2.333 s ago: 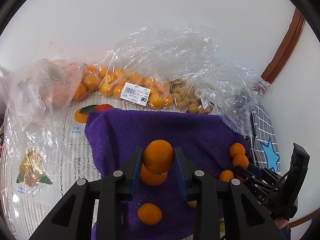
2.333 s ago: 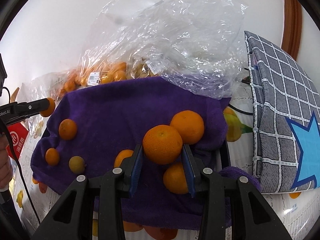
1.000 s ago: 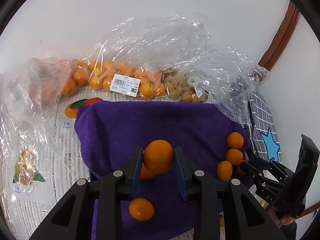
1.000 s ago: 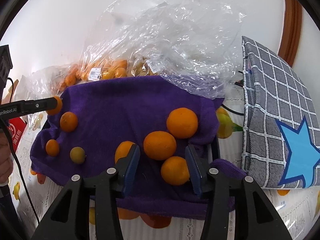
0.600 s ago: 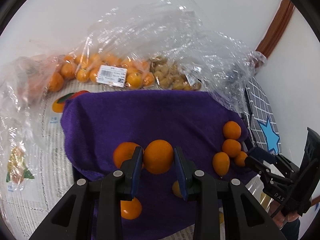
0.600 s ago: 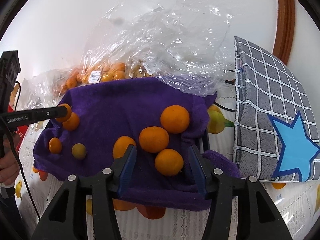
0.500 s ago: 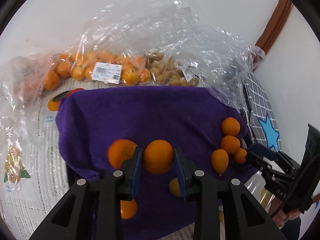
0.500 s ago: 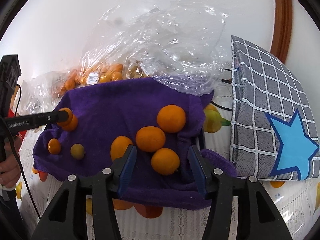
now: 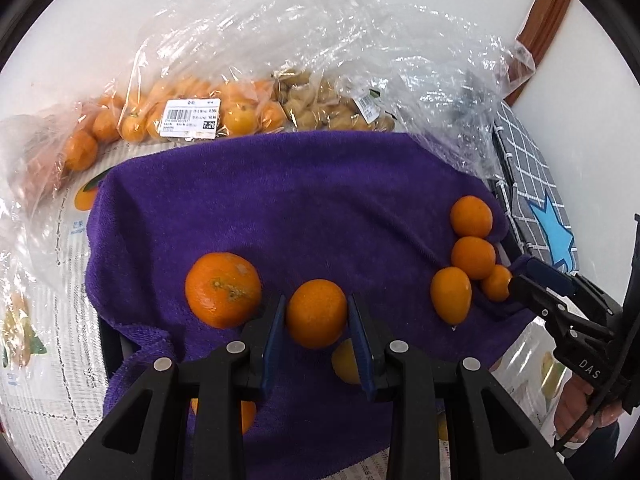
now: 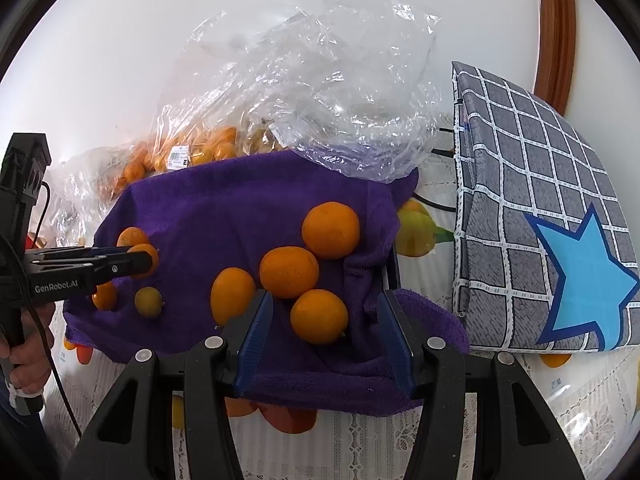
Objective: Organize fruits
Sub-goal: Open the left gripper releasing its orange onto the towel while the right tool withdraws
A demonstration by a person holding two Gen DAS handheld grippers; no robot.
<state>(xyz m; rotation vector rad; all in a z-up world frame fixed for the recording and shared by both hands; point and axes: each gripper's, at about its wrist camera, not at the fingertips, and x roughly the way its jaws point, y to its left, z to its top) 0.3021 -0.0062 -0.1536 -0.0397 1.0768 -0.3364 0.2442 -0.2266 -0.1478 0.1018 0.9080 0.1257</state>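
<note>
A purple towel point(image 9: 304, 200) point(image 10: 224, 208) is draped over a raised stand. My left gripper point(image 9: 317, 316) is shut on a small orange point(image 9: 317, 313), held just above the towel's near left part; it shows in the right wrist view point(image 10: 146, 261). A larger orange point(image 9: 223, 290) lies beside it. My right gripper point(image 10: 326, 322) is open, its jaws on either side of an orange point(image 10: 319, 316). Three more oranges point(image 10: 289, 272) lie just beyond. Small fruits point(image 10: 149, 301) lie at the towel's left.
Clear plastic bags of oranges point(image 9: 188, 116) and pale small fruits point(image 9: 332, 108) lie behind the towel against the white wall. A grey checked bag with a blue star point(image 10: 560, 240) stands at the right. The table has a fruit-print cloth point(image 10: 520, 420).
My right gripper opened, let go of its orange on the towel's right side and drew back. My left gripper moved right and forward with its orange.
</note>
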